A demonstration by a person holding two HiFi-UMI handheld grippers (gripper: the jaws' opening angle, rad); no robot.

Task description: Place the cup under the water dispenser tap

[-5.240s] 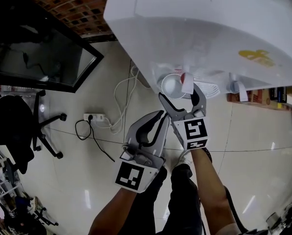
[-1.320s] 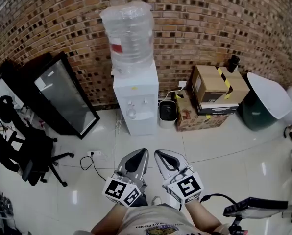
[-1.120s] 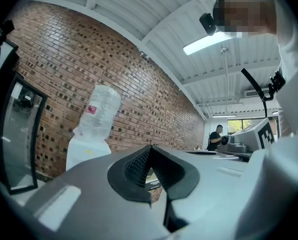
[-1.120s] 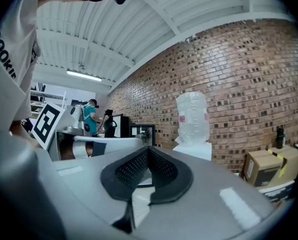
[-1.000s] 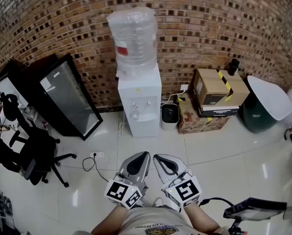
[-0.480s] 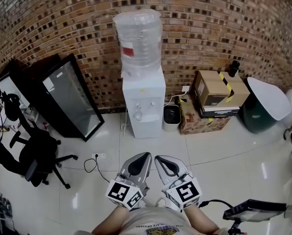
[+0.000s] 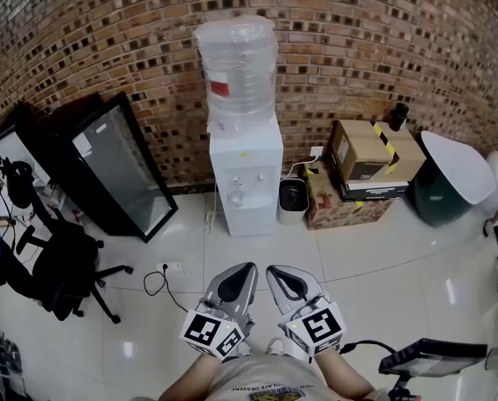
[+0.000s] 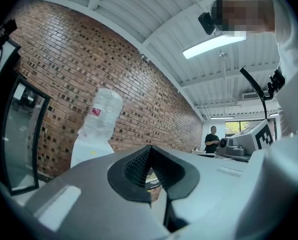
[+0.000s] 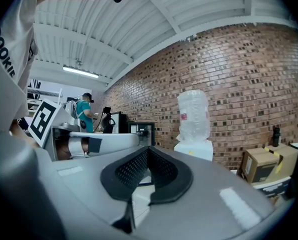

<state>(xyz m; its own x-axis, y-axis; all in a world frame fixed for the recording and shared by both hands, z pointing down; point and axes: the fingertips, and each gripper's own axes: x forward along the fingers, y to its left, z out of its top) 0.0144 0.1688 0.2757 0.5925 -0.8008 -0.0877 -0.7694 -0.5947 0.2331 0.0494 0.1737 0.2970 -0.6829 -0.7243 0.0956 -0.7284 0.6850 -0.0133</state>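
The white water dispenser (image 7: 246, 182) stands against the brick wall with a clear bottle (image 7: 235, 65) on top. A small pale cup (image 7: 235, 197) sits in its recess below the taps. Both grippers are held low near my body, well back from the dispenser, pointing level towards it. My left gripper (image 7: 246, 267) is shut with nothing in it, and so is my right gripper (image 7: 276, 270). In the left gripper view the gripper (image 8: 150, 151) has its tips together, with the dispenser (image 8: 91, 146) beyond it on the left. In the right gripper view the gripper (image 9: 148, 151) is likewise closed, with the dispenser (image 9: 195, 144) far ahead.
Black-framed glass panels (image 7: 119, 170) lean on the wall at the left, above an office chair (image 7: 61, 266). A power strip and cable (image 7: 170, 267) lie on the tiled floor. A small white bin (image 7: 292, 199), cardboard boxes (image 7: 370, 161) and a dark green bin (image 7: 449, 178) stand to the dispenser's right.
About five seconds ago the right gripper was at the cup under the tap; now both grippers are far back from the dispenser. Over the last second the view shifted slightly and the grippers stayed shut.
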